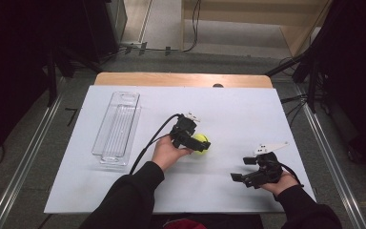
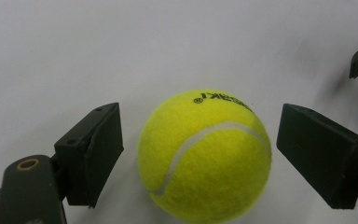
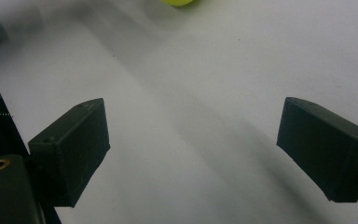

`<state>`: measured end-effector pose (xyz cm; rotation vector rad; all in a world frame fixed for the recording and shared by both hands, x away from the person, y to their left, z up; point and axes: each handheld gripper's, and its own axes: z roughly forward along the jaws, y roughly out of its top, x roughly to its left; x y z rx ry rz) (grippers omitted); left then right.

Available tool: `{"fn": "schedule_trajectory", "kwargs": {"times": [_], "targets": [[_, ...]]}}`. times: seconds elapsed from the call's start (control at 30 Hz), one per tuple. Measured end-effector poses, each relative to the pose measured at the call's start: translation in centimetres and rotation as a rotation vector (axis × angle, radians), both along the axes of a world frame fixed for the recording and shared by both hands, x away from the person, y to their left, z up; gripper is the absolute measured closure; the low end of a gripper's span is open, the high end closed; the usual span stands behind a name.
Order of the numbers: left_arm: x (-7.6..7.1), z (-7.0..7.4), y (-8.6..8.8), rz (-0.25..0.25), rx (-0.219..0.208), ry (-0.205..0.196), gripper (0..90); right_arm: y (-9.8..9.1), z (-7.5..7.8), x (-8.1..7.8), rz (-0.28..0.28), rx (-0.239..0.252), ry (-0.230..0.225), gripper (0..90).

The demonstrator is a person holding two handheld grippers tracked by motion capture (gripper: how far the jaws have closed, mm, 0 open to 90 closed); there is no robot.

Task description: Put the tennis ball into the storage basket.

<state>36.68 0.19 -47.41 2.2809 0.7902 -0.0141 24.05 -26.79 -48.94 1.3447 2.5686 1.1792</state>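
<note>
— Where was the tennis ball (image 2: 204, 156)?

— It lay on the white table top (image 1: 248, 109), near the middle, a little toward the person's side. In the high view the ball (image 1: 201, 142) was just in front of the left gripper (image 1: 194, 142).

— Was the left gripper holding it?

— No. In the left gripper view the jaws were spread wide, one on each side of the ball, and I could see a gap of white surface between each jaw and the ball. So the ball was between them but not touched.

— And the right gripper (image 1: 244, 168)?

— It was well apart from the ball, toward the right front part of the table, held in the right hand (image 1: 277, 183). Its jaws were also spread wide, with only bare white surface between them. In the right gripper view a small piece of the yellow ball (image 3: 179, 2) showed at the top edge, far off.

— Was something else on the table?

— Yes, a clear plastic tray (image 1: 117, 125), long and narrow, lay on the left part of the table, well apart from the ball and from both grippers. The left hand (image 1: 167, 151) was between the tray and the ball.
</note>
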Motion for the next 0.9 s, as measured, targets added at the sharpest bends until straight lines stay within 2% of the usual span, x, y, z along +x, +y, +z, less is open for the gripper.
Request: {"fn": "schedule_trajectory", "kwargs": {"times": [0.13, 0.8, 0.9], "targets": [[-0.1, -0.3, -0.2, -0.011, 0.013, 0.0, 15.1, 0.0, 0.0, 0.0, 0.001, -0.001, -0.001, 7.2], [-0.4, -2.5, -0.7, 0.0, 0.055, 0.018, 15.2, 0.0, 0.0, -0.1, 0.005, -0.007, -0.002, 7.3], [-0.4, -2.5, -0.6, 0.004, 0.047, 0.015, 15.8, 0.0, 0.0, -0.1, 0.004, -0.005, -0.003, 7.2]]}}
